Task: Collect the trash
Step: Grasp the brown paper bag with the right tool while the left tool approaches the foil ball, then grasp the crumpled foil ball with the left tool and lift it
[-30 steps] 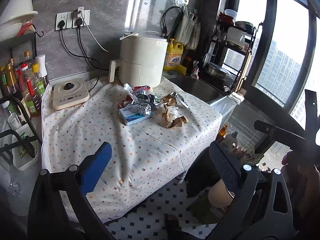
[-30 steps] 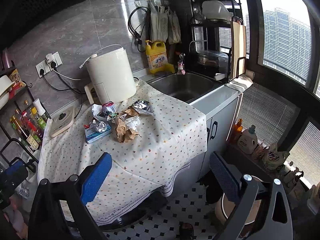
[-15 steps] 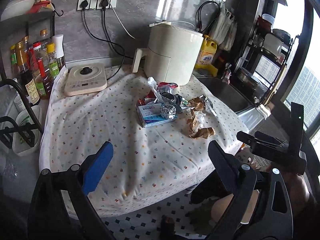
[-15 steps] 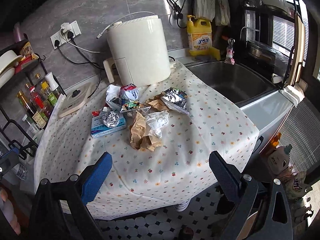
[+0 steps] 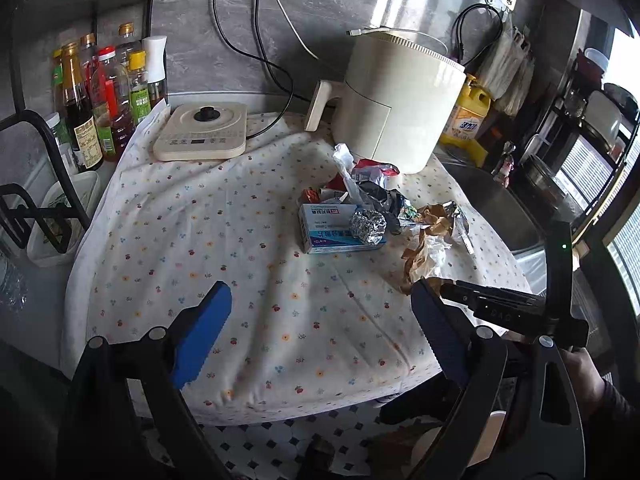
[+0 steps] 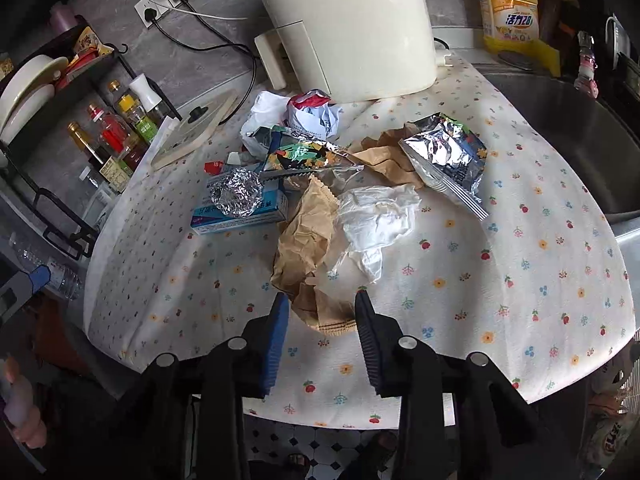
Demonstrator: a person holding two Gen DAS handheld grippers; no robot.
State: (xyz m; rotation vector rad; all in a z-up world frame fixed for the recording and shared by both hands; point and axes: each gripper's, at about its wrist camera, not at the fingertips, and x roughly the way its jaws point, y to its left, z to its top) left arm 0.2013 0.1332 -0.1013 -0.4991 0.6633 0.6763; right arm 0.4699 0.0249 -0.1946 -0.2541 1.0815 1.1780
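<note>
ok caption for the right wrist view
Right gripper jaws closing around the crumpled brown paper bag on the floral tablecloth.

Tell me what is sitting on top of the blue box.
A crumpled foil ball rests on the blue box, toward its far end. A snack wrapper overlaps the box's back edge. What lies under the box cannot be seen.
</note>
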